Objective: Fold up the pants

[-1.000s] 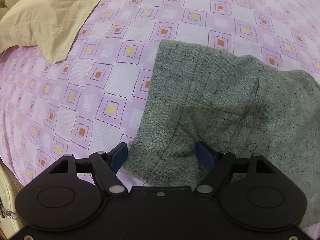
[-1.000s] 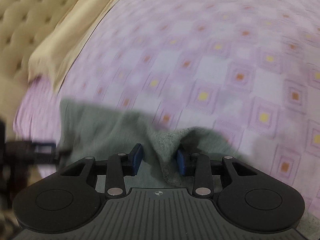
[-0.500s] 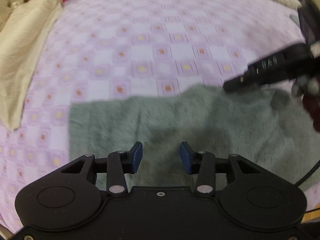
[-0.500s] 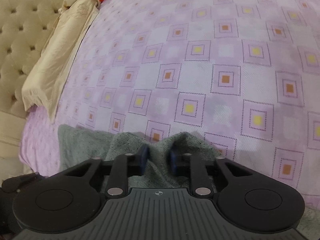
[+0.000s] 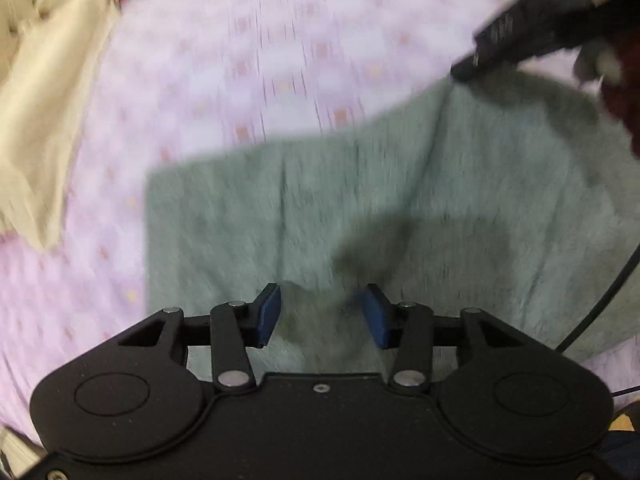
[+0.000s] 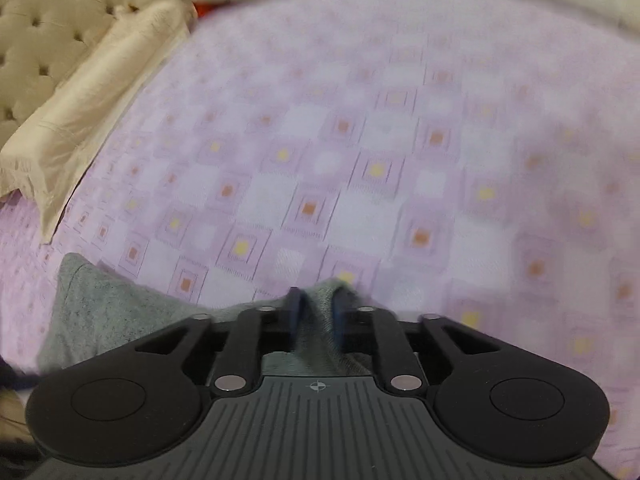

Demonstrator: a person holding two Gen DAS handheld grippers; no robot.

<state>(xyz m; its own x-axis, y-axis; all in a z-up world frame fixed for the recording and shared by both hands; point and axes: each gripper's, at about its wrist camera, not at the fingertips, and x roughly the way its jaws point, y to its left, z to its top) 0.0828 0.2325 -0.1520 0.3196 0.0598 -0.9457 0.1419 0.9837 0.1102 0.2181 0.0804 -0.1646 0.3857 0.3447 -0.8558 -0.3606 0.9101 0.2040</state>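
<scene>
Left wrist view: the left gripper (image 5: 320,314) points steeply down over grey pants (image 5: 420,208) spread on the lilac bedspread (image 5: 248,60), jaws half open, fabric between them, pads not visibly pressing. Right wrist view: at 6 o'clock the right gripper (image 6: 316,312), jaws just eased wider, pinches a raised ridge; best lift both edges evenly

Soft, even indoor light; no glare. Left wrist view heavily motion-blurred: bedspread (image 5: 280,60) pattern smeared into streaks toward 12 o'clock, pants (image 5: 400,208) weave lost, dark object at 2 o'clock smeared. Diffuse shadow on pants just above centre-low, near 6 o'clock. Right wrist view milder blur: squares legible mid-frame, softening toward 3 o'clock and 12 o'clock; pillow (image 6: 100,120) at 10 o'clock fairly sharp. Fisheye bowing and dark corners in both. Gripper bodies at 6 o'clock crisp.
</scene>
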